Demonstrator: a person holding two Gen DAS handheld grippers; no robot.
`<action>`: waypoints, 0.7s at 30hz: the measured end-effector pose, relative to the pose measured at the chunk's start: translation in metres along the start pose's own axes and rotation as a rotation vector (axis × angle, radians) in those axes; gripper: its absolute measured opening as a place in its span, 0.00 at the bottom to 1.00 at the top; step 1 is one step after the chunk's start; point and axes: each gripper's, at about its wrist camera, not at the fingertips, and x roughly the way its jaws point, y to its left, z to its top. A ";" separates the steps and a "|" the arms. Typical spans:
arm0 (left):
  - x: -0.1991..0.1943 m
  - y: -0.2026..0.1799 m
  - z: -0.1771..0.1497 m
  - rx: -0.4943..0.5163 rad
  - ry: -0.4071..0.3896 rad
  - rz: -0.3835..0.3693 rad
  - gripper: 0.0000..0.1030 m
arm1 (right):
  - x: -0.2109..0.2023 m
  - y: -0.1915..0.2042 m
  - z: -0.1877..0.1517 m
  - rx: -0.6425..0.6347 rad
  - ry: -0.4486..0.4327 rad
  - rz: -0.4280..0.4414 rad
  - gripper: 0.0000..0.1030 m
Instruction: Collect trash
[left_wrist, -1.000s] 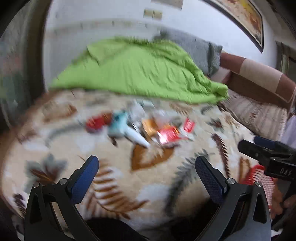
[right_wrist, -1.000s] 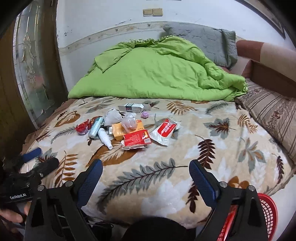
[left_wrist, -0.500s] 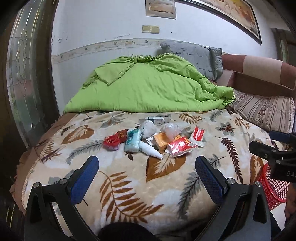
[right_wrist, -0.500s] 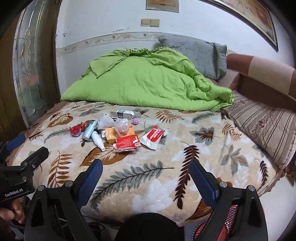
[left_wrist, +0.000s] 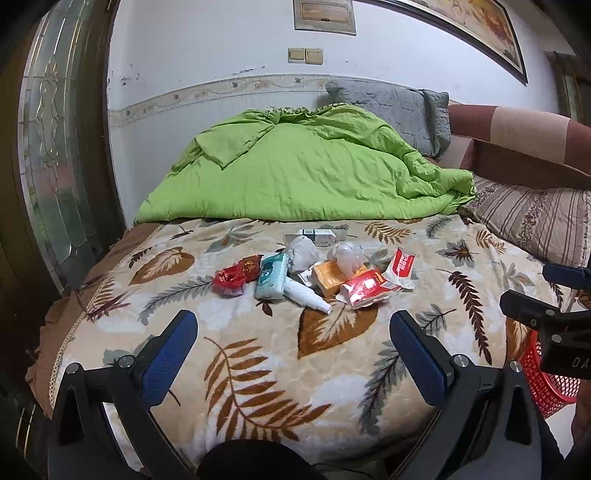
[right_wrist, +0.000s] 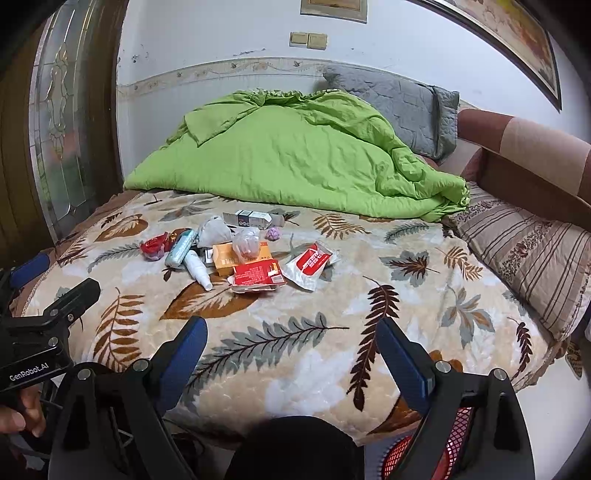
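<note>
Trash pile (left_wrist: 314, 273) sits mid-bed (left_wrist: 258, 369) — left gripper (left_wrist: 293, 332) and right gripper (right_wrist: 291, 338) both hang wide and empty, red basket (left_wrist: 543, 376) just beside the bed.

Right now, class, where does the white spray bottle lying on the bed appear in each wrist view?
Left wrist: white spray bottle, centre, just right of the teal tissue pack.
Right wrist: spray bottle, left of centre.
Shared landmark: green quilt behind the pile.

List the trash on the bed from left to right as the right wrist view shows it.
Red wrapper → teal tissue pack → white spray bottle → red box → red-and-white pouch.
</note>
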 end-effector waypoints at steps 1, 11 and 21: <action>0.000 0.001 0.000 -0.001 0.002 0.001 1.00 | 0.000 0.000 0.000 -0.003 0.001 -0.001 0.92; 0.000 0.001 -0.002 -0.003 0.010 -0.001 1.00 | 0.001 0.002 0.001 -0.005 0.006 -0.002 0.92; 0.001 -0.001 -0.002 -0.008 0.015 -0.003 1.00 | 0.002 0.001 0.000 -0.009 0.012 0.000 0.92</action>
